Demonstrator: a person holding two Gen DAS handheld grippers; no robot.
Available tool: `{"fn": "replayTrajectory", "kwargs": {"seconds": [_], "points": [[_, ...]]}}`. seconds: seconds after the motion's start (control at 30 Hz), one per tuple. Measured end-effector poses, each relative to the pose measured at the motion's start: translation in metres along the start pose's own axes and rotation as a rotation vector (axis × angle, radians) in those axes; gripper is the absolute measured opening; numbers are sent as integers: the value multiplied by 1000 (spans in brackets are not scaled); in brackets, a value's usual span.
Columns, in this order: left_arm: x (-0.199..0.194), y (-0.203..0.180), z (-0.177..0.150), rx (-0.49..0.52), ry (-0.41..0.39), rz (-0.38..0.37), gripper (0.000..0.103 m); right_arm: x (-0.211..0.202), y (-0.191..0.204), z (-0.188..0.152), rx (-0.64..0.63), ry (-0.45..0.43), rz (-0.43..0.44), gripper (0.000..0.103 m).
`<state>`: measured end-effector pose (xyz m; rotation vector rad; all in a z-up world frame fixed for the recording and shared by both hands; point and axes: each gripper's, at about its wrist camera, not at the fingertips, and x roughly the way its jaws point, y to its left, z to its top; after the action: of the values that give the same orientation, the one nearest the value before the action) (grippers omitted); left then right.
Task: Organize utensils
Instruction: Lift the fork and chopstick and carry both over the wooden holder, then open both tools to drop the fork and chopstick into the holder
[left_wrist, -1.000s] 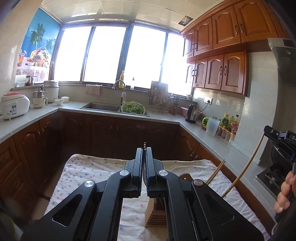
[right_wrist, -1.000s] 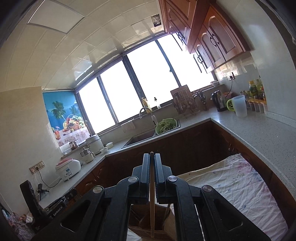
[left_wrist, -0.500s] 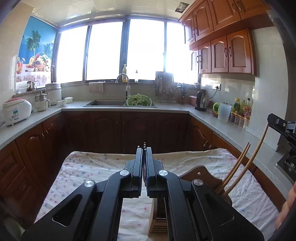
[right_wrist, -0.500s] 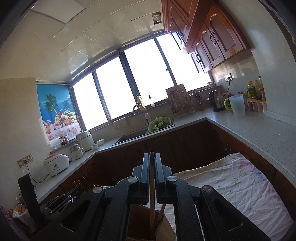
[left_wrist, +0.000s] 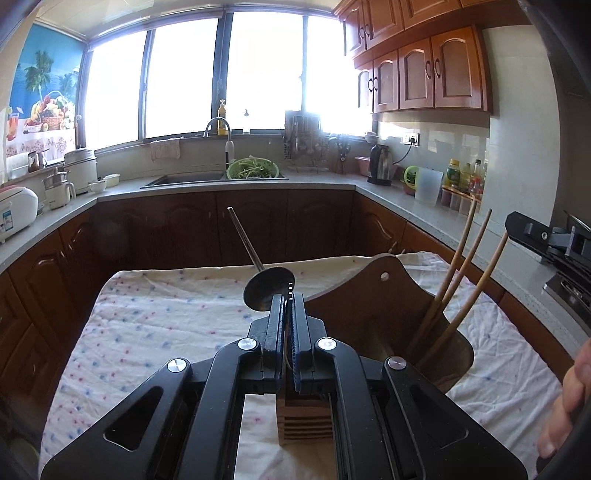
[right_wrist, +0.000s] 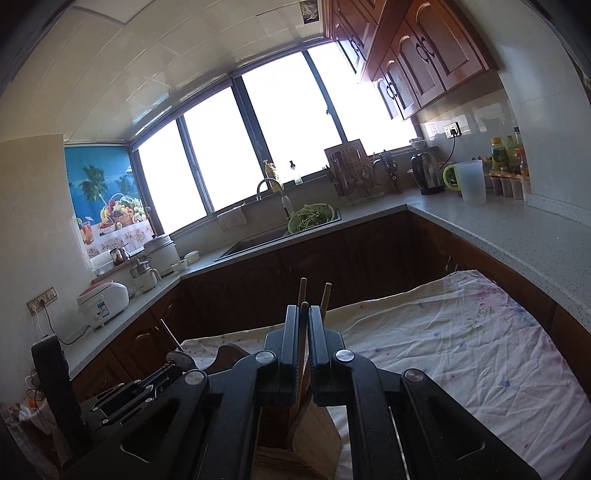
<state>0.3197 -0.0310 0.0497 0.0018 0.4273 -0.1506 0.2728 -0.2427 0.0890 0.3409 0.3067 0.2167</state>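
The left tool (left_wrist: 289, 295) has its jaws together on the thin edge of a metal spoon (left_wrist: 266, 291), pinching it at the bowl. The spoon's handle sticks up and away, tilted toward the far cabinets, with its round bowl just in front of the fingertips. Below and to the right of this tool stands a wooden holder (left_wrist: 373, 317) on a cloth (left_wrist: 147, 325) dotted pink and blue, which covers the counter. Three chopsticks (left_wrist: 456, 273) lean out of the holder's right side, slanting up to the right.

The right tool (right_wrist: 303, 314) is clamped on one of those chopsticks: a wooden stick runs up between its jaws, its tip showing just above them, and its lower part goes down into the holder (right_wrist: 295, 435) underneath. Two more stick ends rise just behind the jaws. In the left wrist view this tool shows at the right edge, gripping the rightmost stick near its top, and a hand (left_wrist: 565, 398) appears at the lower right corner.

In the right wrist view the left tool (right_wrist: 173, 363) sits at the lower left, the spoon's bowl at its tip.
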Motion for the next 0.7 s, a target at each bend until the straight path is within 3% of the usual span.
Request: {"fn": "replayTrajectory", "kwargs": {"seconds": [0.37, 0.47, 0.5, 0.57, 0.6, 0.63, 0.7], "points": [[0, 4, 2, -23, 17, -20, 4, 1, -2, 2, 13, 23, 8, 5], [0, 7, 3, -39, 32, -28, 4, 1, -2, 4, 15, 34, 13, 10], [-1, 8, 3, -46, 38, -32, 9, 0, -3, 5, 20, 34, 17, 14], [-5, 10, 3, -64, 35, -38, 28, -3, -4, 6, 29, 33, 27, 28], [-10, 11, 3, -73, 27, -33, 48, -6, -5, 7, 36, 28, 34, 43], [-15, 12, 3, -84, 10, -30, 61, -9, -5, 7, 45, 21, 45, 60], [-25, 15, 2, -100, -11, -29, 67, -17, -7, 8, 61, 2, 61, 72]]}}
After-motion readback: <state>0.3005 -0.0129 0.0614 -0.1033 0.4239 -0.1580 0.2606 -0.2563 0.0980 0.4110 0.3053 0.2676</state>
